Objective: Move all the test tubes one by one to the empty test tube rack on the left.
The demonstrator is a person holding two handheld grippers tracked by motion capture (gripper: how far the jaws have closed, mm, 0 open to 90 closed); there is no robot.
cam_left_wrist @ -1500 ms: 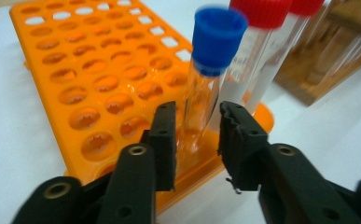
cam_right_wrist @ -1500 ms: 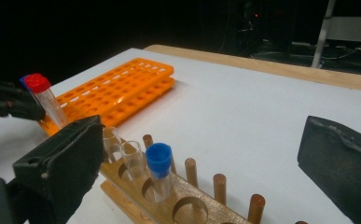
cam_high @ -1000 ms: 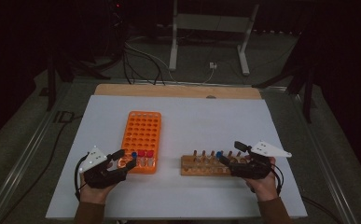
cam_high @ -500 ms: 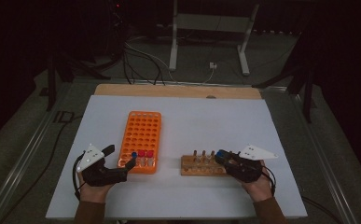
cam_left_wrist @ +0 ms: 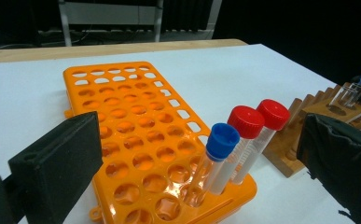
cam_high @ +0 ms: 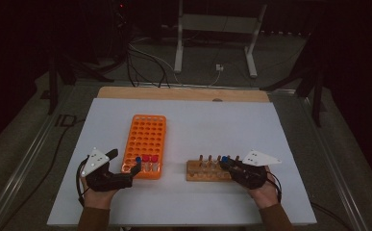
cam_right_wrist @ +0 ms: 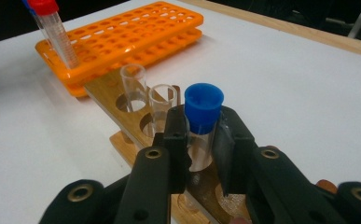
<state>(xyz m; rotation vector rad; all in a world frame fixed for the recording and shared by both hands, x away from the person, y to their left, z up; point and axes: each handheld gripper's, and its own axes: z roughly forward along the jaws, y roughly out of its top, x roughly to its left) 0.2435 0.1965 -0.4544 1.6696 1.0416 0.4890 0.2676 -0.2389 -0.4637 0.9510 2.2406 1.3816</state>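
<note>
- The left tongs (cam_high: 125, 165) are held spread wide and empty at the near left corner of the orange rack (cam_high: 145, 144), on the white desk (cam_high: 231, 120).
- Three capped tubes are seen in the rack's near row: one blue-capped tube (cam_left_wrist: 214, 163) and two red-capped tubes (cam_left_wrist: 255, 137).
- The wooden rack (cam_high: 207, 171) is set just right of the orange one.
- The right tongs (cam_right_wrist: 201, 140) are clamped on a blue-stoppered tube (cam_right_wrist: 202, 123) standing at the wooden rack.

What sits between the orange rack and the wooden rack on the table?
Nothing: in the high view, a bare strip of white table separates the orange rack from the wooden rack. The left gripper view shows the same gap.
</note>
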